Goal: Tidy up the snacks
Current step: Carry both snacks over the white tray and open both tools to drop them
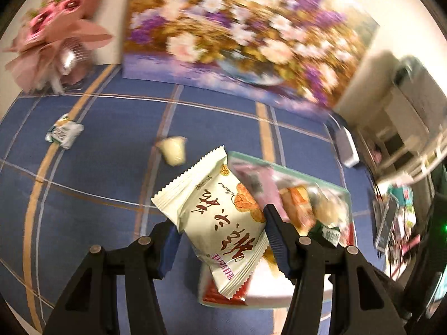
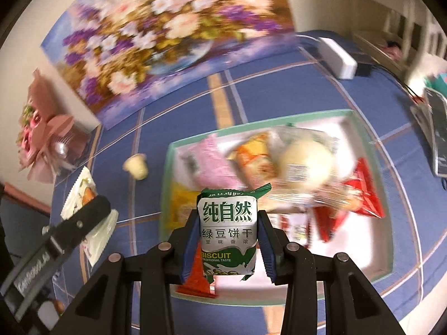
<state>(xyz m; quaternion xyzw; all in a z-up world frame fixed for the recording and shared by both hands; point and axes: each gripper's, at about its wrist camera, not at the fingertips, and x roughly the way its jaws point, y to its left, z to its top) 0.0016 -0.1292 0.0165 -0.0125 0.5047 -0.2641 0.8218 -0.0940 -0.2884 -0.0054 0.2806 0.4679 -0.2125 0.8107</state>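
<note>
- Tongs on the left (image 1: 220, 240) point steeply down over the blue plaid desk (image 1: 97, 145), clenched on a cream snack packet (image 1: 220, 212) with red characters; the blue pads press its two sides.
- That cream packet hangs tilted, its lower end over the near corner of the mint-rimmed tray (image 1: 290, 171), its upper serrated end out over bare desk.
- Tongs on the right (image 2: 227, 240) likewise slant steeply downward, clamped tight on a green-and-white biscuit packet (image 2: 227, 231), which stands upright between the pads.
- Biscuit packet sits above the near edge of the tray, in front of the snacks already lying inside it.
- Tray holds a pink packet (image 2: 212, 162), an orange packet (image 2: 257, 159), a clear-wrapped pale round bun (image 2: 307, 167), a red packet (image 2: 363, 192) and a yellow one (image 2: 181, 203); they overlap, and blur hides finer detail.
- Right wrist view also shows the left tongs' black arm at the lower left, with the cream packet just left of the tray.
- Small pale jelly cup (image 1: 173, 150) lies on the desk, left of the tray and apart from it.
- Another green-and-white packet (image 1: 64, 134) lies well to the left on the desk.
- Floral painting (image 1: 237, 33) leans against the wall behind the desk, a pink bouquet (image 1: 53, 36) beside it.
</note>
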